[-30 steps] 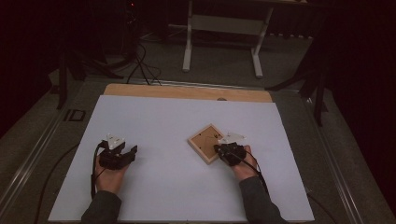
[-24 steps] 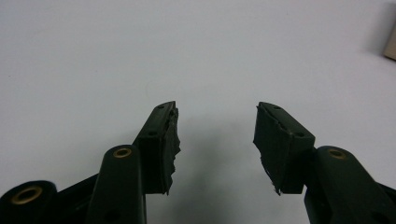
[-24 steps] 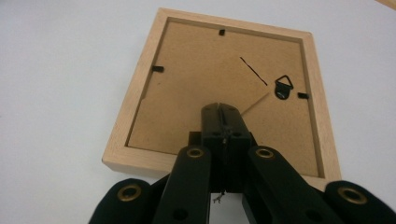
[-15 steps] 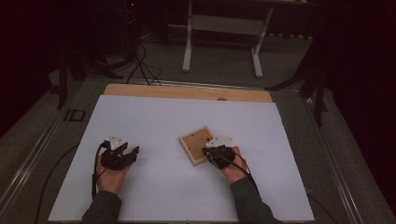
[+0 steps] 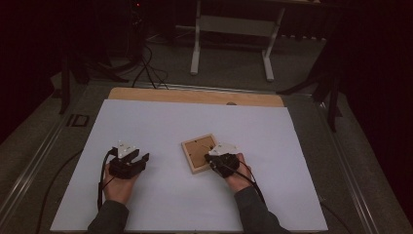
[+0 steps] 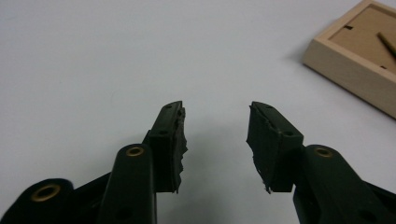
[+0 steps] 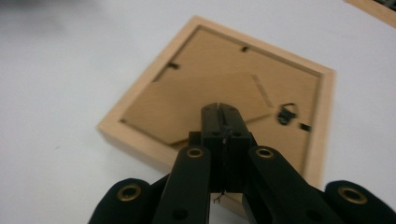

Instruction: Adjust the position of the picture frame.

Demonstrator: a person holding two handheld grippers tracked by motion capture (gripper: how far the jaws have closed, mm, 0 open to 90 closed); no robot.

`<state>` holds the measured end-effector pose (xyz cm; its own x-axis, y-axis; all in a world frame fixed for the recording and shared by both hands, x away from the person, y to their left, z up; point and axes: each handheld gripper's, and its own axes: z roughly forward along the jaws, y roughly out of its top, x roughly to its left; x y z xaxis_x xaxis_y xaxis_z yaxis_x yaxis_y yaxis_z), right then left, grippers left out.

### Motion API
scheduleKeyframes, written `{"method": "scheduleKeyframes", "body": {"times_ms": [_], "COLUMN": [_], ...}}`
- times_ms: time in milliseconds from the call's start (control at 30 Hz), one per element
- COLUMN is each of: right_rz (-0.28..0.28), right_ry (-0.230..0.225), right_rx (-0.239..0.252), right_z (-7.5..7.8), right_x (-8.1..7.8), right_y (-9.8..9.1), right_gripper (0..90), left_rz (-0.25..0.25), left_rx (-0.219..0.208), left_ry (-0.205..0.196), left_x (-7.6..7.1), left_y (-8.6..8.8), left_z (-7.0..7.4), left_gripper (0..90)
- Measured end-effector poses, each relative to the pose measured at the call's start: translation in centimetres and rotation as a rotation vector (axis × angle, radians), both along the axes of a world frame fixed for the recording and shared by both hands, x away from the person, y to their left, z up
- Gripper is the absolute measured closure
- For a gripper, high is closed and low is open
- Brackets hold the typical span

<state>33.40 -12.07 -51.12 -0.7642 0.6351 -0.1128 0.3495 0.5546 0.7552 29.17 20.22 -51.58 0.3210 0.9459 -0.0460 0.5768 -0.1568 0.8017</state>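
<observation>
Resting face-down at centre of high view, wooden frame [image 5: 198,153] lies on white tabletop [image 5: 160,122]. Right tongs [image 5: 210,161] pressed together, empty, tips over frame's backing. Left tongs [image 5: 142,160] at lower left, gaping halfway, have just been closing, nothing between.

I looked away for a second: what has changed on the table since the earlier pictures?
The right gripper, jaws shut, has slid the wooden frame leftward across the white sheet, toward the left gripper. The left gripper's jaws have just been closing, with nothing between them. The left hand stayed put.
</observation>
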Motion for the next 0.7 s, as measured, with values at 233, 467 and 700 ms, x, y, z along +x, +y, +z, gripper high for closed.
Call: {"method": "scheduleKeyframes", "body": {"times_ms": [233,467,700], "right_rz": [-0.1,-0.205,-0.228], "right_ry": [-0.013,0.026,0.066], "right_rx": [0.057,0.076,0.055], "right_z": [0.8,0.2,-0.5], "right_x": [0.7,1.3,1.3], "right_y": [-2.3,-4.6,-4.9], "right_gripper": [89.9,89.8,89.8], "left_rz": [-0.028,-0.059,-0.093], "left_rx": [-0.004,0.014,0.031], "left_ry": [-0.003,-0.004,-0.001], "left_x": [-0.3,-0.5,-0.6], "left_y": [-0.6,-1.6,-2.7], "left_z": [0.2,0.2,0.0], "left_gripper": [60.2,65.6,67.9]}}
